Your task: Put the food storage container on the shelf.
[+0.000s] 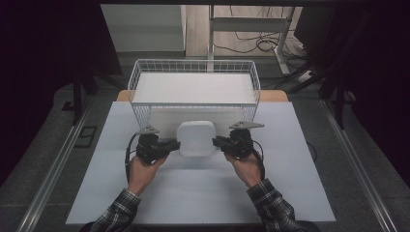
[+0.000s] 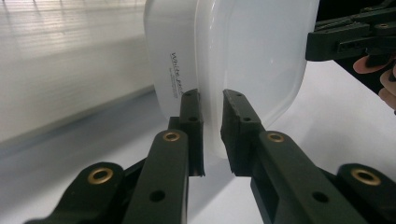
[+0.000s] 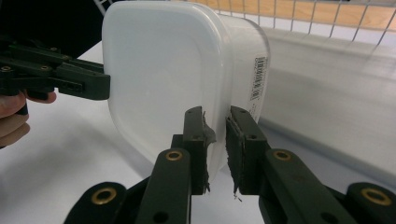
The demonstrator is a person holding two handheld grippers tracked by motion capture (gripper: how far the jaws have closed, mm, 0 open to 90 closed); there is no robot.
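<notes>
A white, rounded-square plastic container (image 1: 196, 137) with a lid is held between both grippers, just in front of the wire basket. My left gripper (image 1: 176, 144) is shut on the container's left rim. In the left gripper view its jaws (image 2: 212, 121) pinch the lid edge of the container (image 2: 247, 60), which carries printed lettering. My right gripper (image 1: 216, 141) is shut on the opposite rim. In the right gripper view its jaws (image 3: 215, 135) clamp the edge of the container (image 3: 163, 70), close to a barcode sticker. Each gripper view also shows the other gripper across the lid.
A white wire basket (image 1: 140, 72) stands behind the container with a white board lying inside it. A pale sheet (image 1: 290, 183) covers the table. Dark floor, metal rails and cables surround the table.
</notes>
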